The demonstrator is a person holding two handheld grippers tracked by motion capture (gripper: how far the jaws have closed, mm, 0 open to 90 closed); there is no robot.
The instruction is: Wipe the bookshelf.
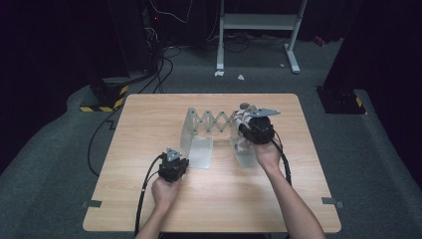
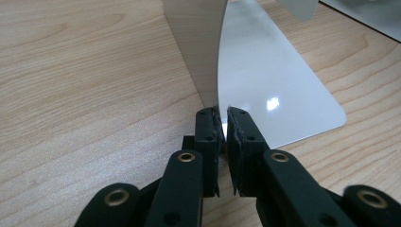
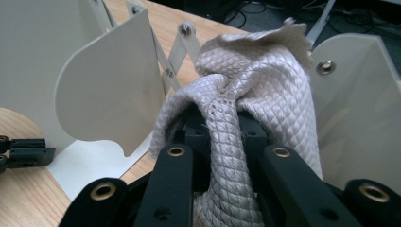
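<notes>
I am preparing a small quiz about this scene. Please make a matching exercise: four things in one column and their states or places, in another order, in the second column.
Things:
1. left gripper
2. right gripper
3. quilted cloth
4. expanding rack

States or places:
A. shut on the quilted cloth
B. stands on the table, its scissor links stretched between two plates
C. shut on the edge of the rack's flat foot plate
D. bunched up, pale, hanging between black jaws

Pairs: 1-C, 2-A, 3-D, 4-B
</notes>
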